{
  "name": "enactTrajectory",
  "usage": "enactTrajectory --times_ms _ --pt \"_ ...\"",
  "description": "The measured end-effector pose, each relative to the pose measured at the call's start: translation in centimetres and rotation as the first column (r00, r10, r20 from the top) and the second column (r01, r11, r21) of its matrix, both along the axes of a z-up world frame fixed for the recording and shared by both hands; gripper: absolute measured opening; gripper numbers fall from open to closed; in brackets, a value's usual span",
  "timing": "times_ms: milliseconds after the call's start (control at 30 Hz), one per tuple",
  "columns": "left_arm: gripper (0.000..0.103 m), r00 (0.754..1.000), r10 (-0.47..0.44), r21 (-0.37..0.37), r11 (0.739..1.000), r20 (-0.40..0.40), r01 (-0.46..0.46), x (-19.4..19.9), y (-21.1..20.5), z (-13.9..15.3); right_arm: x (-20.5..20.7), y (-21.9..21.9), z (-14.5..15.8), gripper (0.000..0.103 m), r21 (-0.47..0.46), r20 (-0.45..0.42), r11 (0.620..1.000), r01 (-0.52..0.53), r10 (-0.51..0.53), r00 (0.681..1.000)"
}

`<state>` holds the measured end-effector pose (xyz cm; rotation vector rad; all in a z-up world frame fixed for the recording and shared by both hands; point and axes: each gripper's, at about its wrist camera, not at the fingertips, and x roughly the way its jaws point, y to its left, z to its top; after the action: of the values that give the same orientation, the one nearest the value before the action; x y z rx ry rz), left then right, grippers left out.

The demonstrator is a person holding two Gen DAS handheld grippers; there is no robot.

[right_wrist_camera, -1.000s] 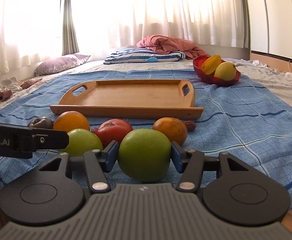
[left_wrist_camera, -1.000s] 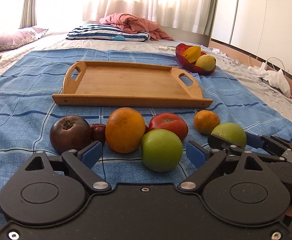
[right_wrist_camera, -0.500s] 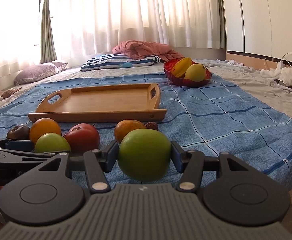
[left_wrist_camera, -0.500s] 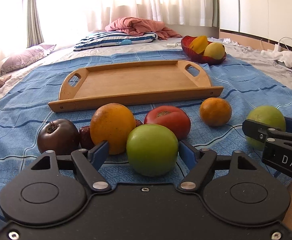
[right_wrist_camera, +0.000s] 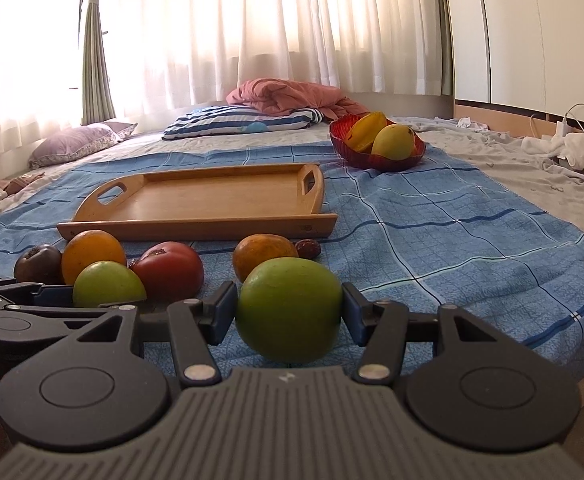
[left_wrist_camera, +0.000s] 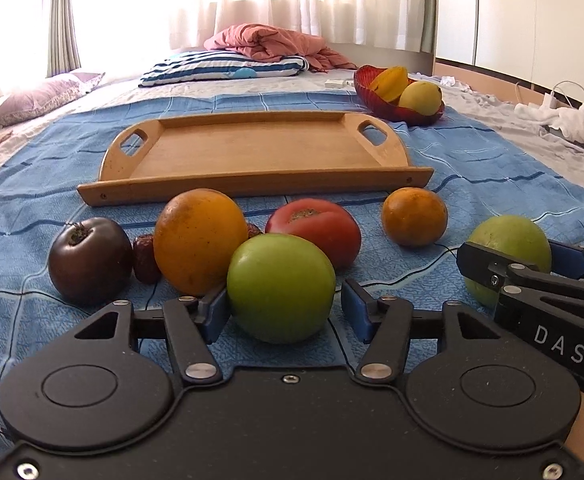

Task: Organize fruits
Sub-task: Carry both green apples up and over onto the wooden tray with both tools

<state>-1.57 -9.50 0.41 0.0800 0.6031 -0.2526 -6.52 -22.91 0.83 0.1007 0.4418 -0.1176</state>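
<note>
A wide bed covered with a blue checked blanket (left_wrist_camera: pixel 472 168) fills the middle of both views, with sheer white curtains (right_wrist_camera: pixel 251 40) glowing across the top of the frame. An empty rectangular wooden tray with cut-out handles (left_wrist_camera: pixel 251 152) lies on the blanket at the centre of the left wrist view and centre-left of the right wrist view. Above it, near the head of the bed, sit a blue-and-white striped pillow (left_wrist_camera: pixel 227 68) and a crumpled pink quilt (left_wrist_camera: pixel 275 42); a red glass bowl holding yellow fruit (left_wrist_camera: pixel 404 112) stands at the upper right of the tray. The black left hand-held gripper (left_wrist_camera: pixel 281 310) spans the bottom of its view, its blue pads on either side of a round green apple-like fruit (left_wrist_camera: pixel 279 286), the left pad touching or nearly so, the right pad showing a small gap, so the jaws stand open around it. The right hand-held gripper (right_wrist_camera: pixel 289 314) is clamped on a second round green fruit (right_wrist_camera: pixel 289 310), both pads pressed to its sides, low in the centre of its view. Behind, in a row just in front of the tray, rest a large orange (left_wrist_camera: pixel 199 240), a red tomato (left_wrist_camera: pixel 316 228), a dark purple tomato (left_wrist_camera: pixel 89 260), a smaller orange tangerine (left_wrist_camera: pixel 414 216) and a small wrinkled red date (left_wrist_camera: pixel 144 258) wedged between the purple tomato and the orange.
</note>
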Motion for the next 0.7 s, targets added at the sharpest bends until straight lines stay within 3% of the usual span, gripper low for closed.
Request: enactTrajectory --times_ms 300,500,700 --pt "0.051 0.999 0.005 -0.012 1.000 0.042 -0.005 -1.1 1.0 1.6 0.3 0.4 0.1 0.059 0.013 -0.007 1.000 -0.014 0.015 1.000" --pt "0.051 0.990 0.012 -0.004 1.000 0.139 -0.012 -1.7 2.4 5.0 0.8 0.2 1.1 0.059 0.053 0.016 0.998 -0.028 0.028 0.999" --pt "0.051 0.981 0.028 -0.014 1.000 0.190 -0.026 1.0 4.7 8.6 2.8 -0.5 2.9 0.059 0.091 0.043 0.995 -0.041 0.037 0.998"
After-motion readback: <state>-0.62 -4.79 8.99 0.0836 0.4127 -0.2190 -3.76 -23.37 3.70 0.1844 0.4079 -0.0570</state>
